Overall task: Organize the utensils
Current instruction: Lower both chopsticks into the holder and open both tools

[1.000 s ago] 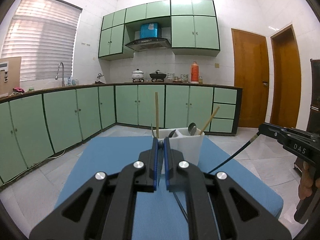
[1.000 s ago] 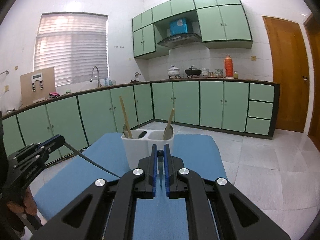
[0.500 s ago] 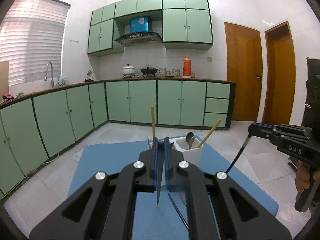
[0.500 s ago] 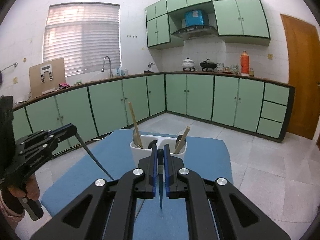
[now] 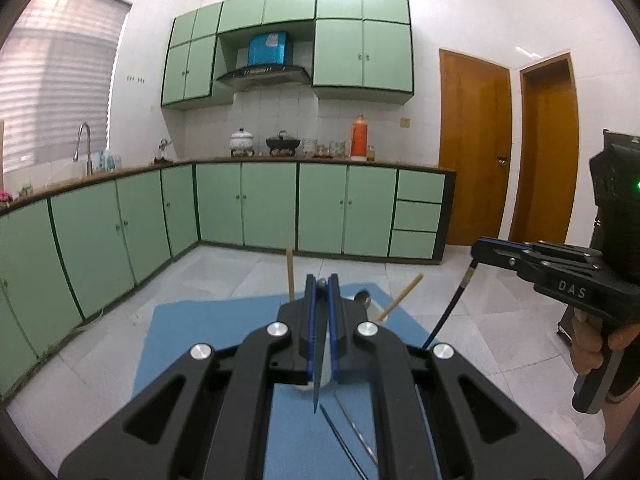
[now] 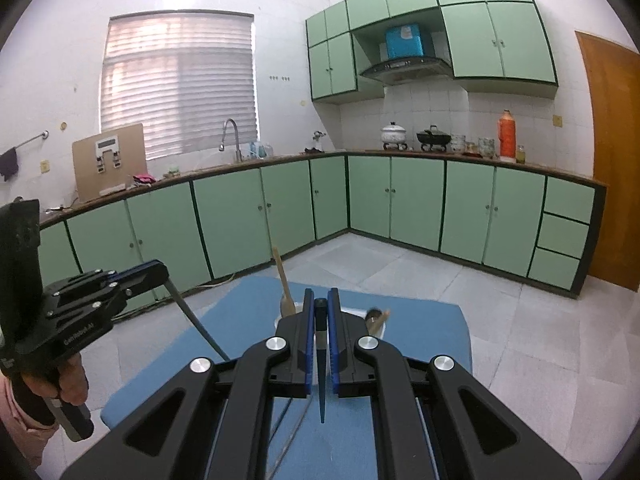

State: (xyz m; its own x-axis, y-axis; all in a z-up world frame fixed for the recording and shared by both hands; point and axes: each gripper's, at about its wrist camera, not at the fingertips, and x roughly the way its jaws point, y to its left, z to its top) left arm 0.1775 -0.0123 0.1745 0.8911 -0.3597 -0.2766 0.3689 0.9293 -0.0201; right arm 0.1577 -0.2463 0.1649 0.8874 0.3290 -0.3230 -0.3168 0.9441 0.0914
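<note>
Behind both claws (image 5: pixel 321 292) (image 6: pixel 321 304), each clamped on a thin dark utensil, white holder (image 6: pixel 376 331) mostly hidden.

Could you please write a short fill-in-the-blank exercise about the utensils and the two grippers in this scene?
1. The white utensil holder stands on a ___ mat.
2. The left gripper is ___ on a thin dark stick.
3. The stick in the right gripper hangs with its tip pointing ___.
4. The upright handle rising out of the holder is made of ___.

Missing words: blue; shut; down; wood.
</note>
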